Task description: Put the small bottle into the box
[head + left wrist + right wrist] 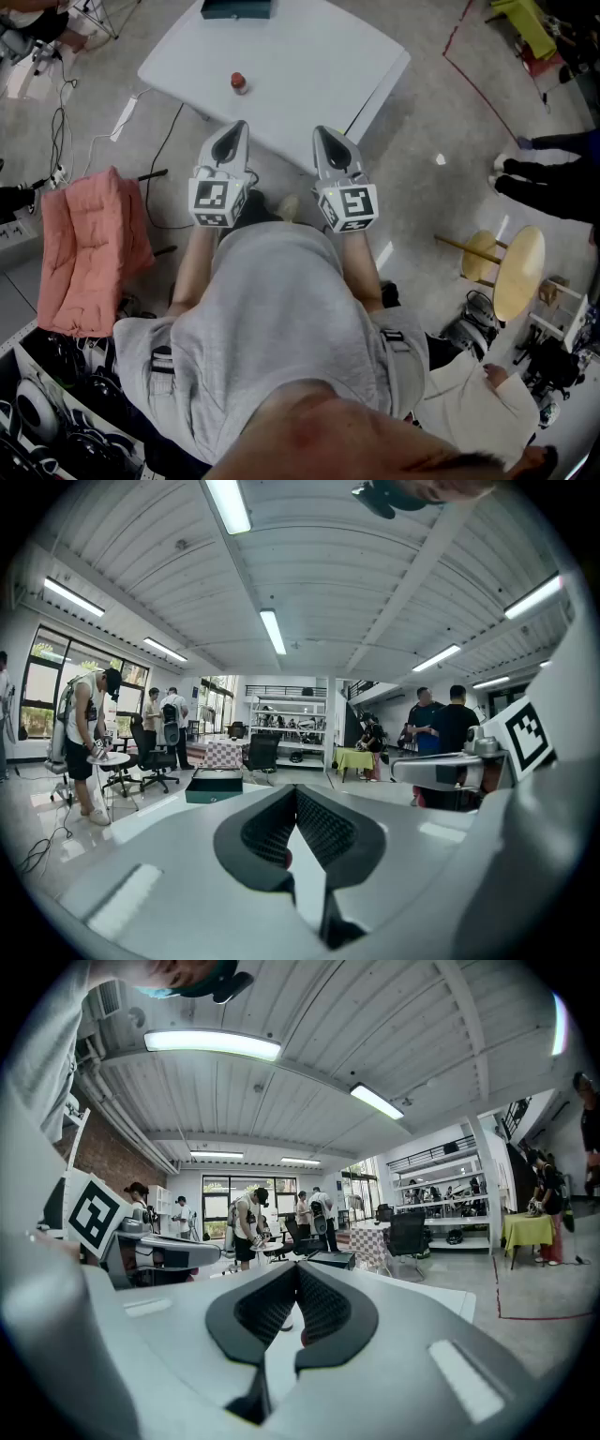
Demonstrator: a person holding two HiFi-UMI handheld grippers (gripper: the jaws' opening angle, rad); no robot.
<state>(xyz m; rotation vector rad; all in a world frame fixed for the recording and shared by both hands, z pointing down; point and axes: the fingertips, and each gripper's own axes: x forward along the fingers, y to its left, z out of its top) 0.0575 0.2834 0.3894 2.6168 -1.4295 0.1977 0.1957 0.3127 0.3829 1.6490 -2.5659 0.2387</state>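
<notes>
A small bottle (239,82) with a red cap stands upright near the middle of the white table (319,66). A dark teal box (236,8) sits at the table's far edge; it also shows in the left gripper view as the box (214,786) and in the right gripper view as the box (333,1259). My left gripper (234,131) and right gripper (328,131) are side by side close to my body, short of the table's near edge and well apart from the bottle. Both have their jaws together with nothing held, as seen at the left gripper (296,791) and the right gripper (298,1269).
A pink padded seat (89,248) stands on the floor to the left, with cables (141,112) beside the table. To the right are a yellow round stool (516,267), a standing person's shoes (539,178) and a red floor line (483,89). Other people stand further back.
</notes>
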